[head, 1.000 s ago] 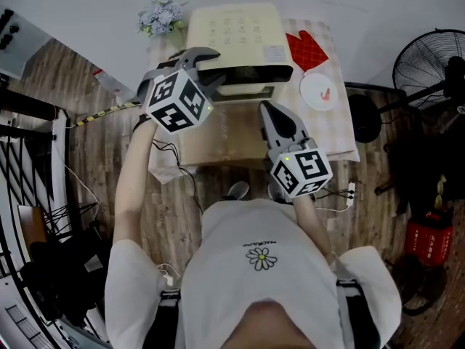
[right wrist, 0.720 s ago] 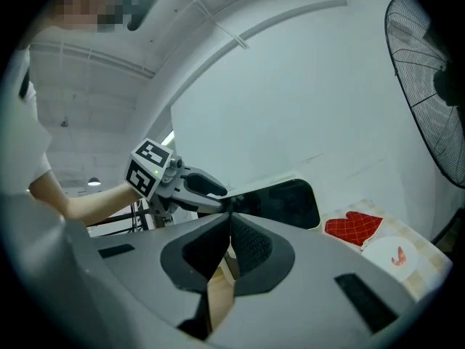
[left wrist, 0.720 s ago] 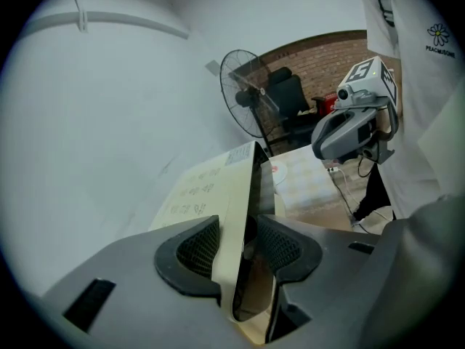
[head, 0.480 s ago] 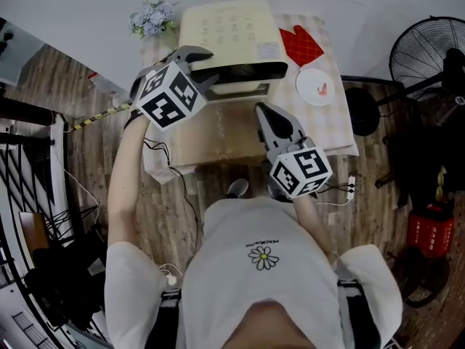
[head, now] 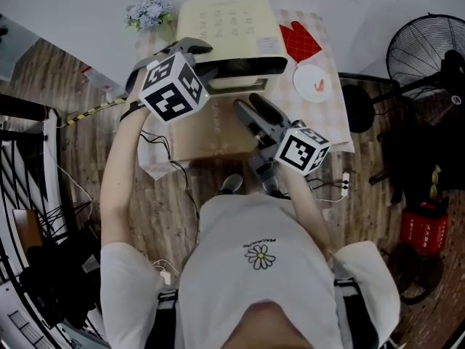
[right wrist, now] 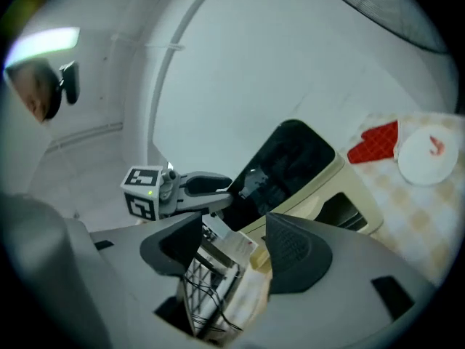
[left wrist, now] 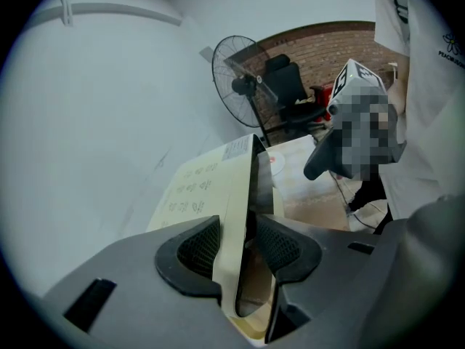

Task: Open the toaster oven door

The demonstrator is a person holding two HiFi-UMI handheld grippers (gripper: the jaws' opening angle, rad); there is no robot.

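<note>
- Head view: the cream boxy toaster oven (head: 225, 24) sat at 12 o'clock on a table with a pale checked cloth (head: 336, 126). Its dark glass door (head: 243, 66) faced the person at 6 o'clock.
- The door's cream bar handle (head: 234, 84) lay just on the 6 o'clock side of the glass. I could not tell whether the door was shut or slightly ajar.
- At the oven's 8 o'clock corner, the left gripper (head: 185, 47) reached over the top edge.
- Left gripper view: the left gripper's jaws had just closed a little. The pads sat on either side of the oven's top front edge, one on the cream top and one on the dark front, clamped on it.
- At the oven's 6 o'clock, the right gripper (head: 249, 106) pointed toward 11 o'clock, near the handle but apart from it.
- Right gripper view: the right gripper's jaws (right wrist: 232, 242) had just opened and stood wide apart, with nothing between the pads. Oven and handle (right wrist: 341, 203) showed beyond, at 2 o'clock.
- A red quilted oven mitt (head: 300, 41) lay at the oven's 3 o'clock.
- A white round plate (head: 314, 83) was at 4 o'clock, just beside the mitt.
- A pale blue flower bunch (head: 149, 9) stood at the oven's 9 o'clock.
- A black standing fan (head: 425, 53) stood off the table at 3 o'clock.
</note>
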